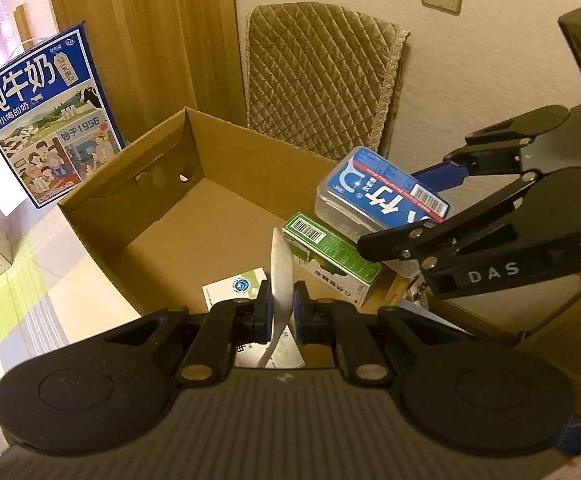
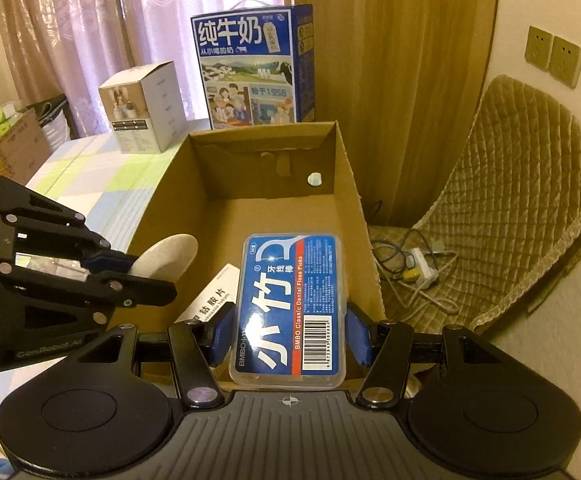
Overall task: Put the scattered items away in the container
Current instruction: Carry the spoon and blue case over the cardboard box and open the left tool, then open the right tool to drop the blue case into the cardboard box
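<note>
A: Largest first: cardboard box [image 2: 250, 216], open top, centre of right wrist view. Milk carton [image 2: 254, 68] standing at 12 o'clock behind it, quilted cushion [image 2: 522, 184] at 3 o'clock.

B: Inside already: green box [image 1: 330, 258] and white leaflet box [image 1: 230, 290], both at the near end.

A: Right gripper [image 2: 288, 336]: blue pads clamped on both long sides of the floss-pick case [image 2: 292, 308], held over the near end of the box.

B: Left gripper [image 1: 280, 312]: pads nearly pressed together, pinching a white spoon [image 1: 280, 276] by its handle, bowl up toward 12 o'clock.

A: Risks. Grippers close together over the box; probable collision if both lower at once. Case held near the 3 o'clock wall, so likely to clip the rim or tip out.

B: Spoon grip thin; possible pivot or slip on release.
</note>
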